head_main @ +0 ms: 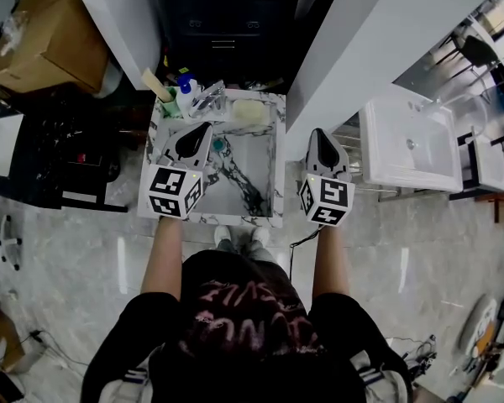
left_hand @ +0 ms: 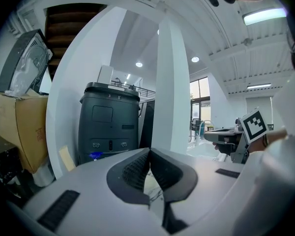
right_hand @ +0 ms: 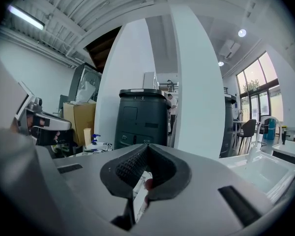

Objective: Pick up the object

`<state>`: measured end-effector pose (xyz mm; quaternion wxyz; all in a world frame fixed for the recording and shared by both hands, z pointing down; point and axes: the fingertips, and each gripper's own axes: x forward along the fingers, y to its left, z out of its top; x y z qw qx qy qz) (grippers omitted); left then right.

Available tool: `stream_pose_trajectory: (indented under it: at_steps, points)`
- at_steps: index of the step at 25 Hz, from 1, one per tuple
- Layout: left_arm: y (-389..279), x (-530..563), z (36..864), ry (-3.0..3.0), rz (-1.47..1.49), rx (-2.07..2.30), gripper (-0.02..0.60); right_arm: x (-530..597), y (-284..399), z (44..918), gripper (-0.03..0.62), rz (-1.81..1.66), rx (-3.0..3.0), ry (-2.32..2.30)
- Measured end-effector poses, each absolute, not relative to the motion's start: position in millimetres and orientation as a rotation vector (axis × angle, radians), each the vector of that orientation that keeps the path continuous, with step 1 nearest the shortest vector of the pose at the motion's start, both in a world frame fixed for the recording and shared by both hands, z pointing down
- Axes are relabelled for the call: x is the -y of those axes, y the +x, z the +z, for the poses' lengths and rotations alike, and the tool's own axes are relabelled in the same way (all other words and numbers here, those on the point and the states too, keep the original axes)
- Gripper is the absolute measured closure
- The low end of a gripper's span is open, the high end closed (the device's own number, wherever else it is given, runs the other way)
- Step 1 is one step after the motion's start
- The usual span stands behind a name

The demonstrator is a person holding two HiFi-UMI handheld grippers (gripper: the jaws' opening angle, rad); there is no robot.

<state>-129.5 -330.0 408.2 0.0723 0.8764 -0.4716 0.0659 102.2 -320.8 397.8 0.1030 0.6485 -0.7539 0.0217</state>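
A small marble-topped table point(head_main: 265, 212) stands in front of me. A small teal object point(head_main: 219, 145) lies on it, just right of my left gripper point(head_main: 203, 128), which hangs over the table's left half with its jaws shut and empty. Along the far edge sit a blue-capped bottle point(head_main: 185, 91), a clear plastic item point(head_main: 208, 99) and a pale yellow sponge point(head_main: 247, 110). My right gripper point(head_main: 317, 133) is off the table's right side, over the floor, shut with nothing in it. In both gripper views the jaws point(left_hand: 150, 150) point(right_hand: 147, 145) meet at the tips.
A dark bin point(left_hand: 108, 124) point(right_hand: 140, 117) stands behind the table between white pillars point(head_main: 353, 49). A cardboard box point(head_main: 50, 36) is at the far left and dark gear point(head_main: 63, 154) beside the table. A white sink point(head_main: 407, 145) stands at the right.
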Motion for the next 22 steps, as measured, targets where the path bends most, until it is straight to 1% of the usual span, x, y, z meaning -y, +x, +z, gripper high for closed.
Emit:
stream_pose_trajectory:
  at_steps: [11,22]
  points:
    - [-89.7,339.3,400.0,2.639,0.241,1.436,0.565,338.9,133.2,400.9,0.579,0.126,2.285,1.880]
    - [-61.3,363.2,440.8,2.594,0.330,1.382,0.565,357.0,137.7,440.0,0.579,0.212,2.283,1.808]
